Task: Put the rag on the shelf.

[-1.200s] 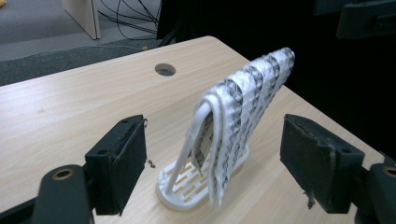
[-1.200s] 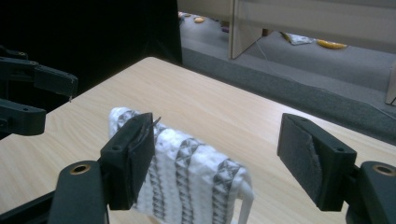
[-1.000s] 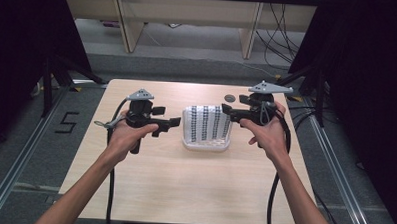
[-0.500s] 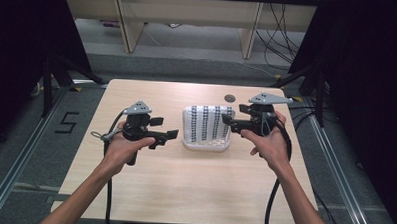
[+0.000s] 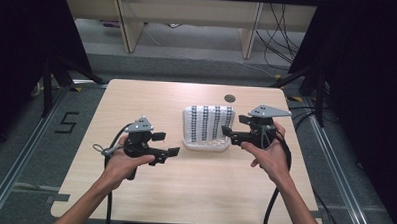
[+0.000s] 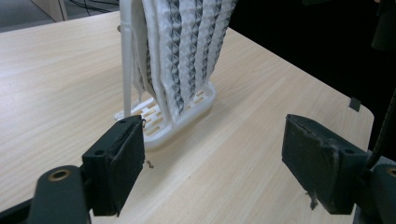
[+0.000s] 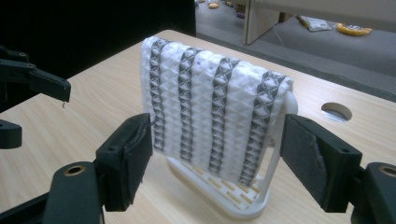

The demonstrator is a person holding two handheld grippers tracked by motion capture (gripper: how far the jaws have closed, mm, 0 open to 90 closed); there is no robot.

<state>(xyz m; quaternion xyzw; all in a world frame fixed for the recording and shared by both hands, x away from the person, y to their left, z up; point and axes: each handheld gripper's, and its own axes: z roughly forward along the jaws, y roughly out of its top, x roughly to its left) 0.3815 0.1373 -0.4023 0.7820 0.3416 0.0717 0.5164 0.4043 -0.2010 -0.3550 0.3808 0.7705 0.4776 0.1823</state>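
So far: patterned cloth (image 7: 212,116) hangs draped on white rack (image 7: 243,207), ungrasped.
Left tool (image 5: 168,144): open, empty.
Right tool (image 5: 227,135): open, beside cloth.
Left to do: grasping the cloth.

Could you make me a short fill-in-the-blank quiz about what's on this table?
1. The white and grey striped cloth hangs over a white ____.
2. The jaws of the right gripper stand ____.
3. The left gripper holds ____.
4. The round hole in the table lies ____ the cloth, away from the person.

Missing words: rack; open; nothing; beyond
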